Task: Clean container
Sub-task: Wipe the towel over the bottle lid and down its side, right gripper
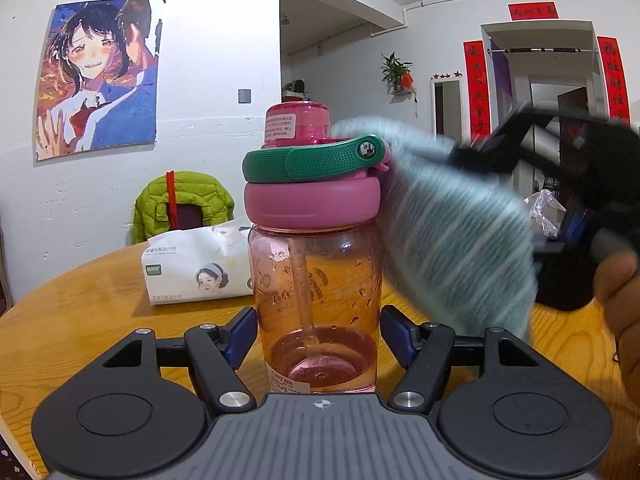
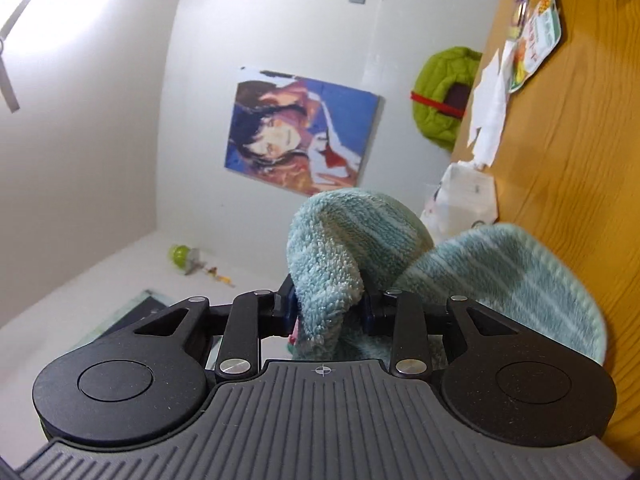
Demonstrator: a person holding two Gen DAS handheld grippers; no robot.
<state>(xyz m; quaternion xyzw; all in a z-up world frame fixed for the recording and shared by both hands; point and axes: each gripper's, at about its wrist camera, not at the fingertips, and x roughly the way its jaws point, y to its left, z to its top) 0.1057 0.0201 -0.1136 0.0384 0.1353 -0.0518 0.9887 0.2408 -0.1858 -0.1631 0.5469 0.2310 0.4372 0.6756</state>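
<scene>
The clear pink plastic bottle with a pink lid and green handle [image 1: 316, 280] stands on the round wooden table [image 1: 80, 320], pinched low between the left gripper [image 1: 318, 336] jaws. The right gripper [image 2: 328, 308] jaws pinch a fluffy blue striped cloth [image 2: 332, 256] rubbing the bottle's right side. Pushing too hard could tip the bottle over.

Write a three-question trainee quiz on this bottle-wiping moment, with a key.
1. True or false: the left gripper is shut on the bottle.
2. What does the right gripper hold? A) tissue pack B) cloth C) nothing
3. Fill in: the cloth is against the bottle's ____ side as the left wrist view shows it.

Key: 1 true; 2 B, the cloth; 3 right.
</scene>
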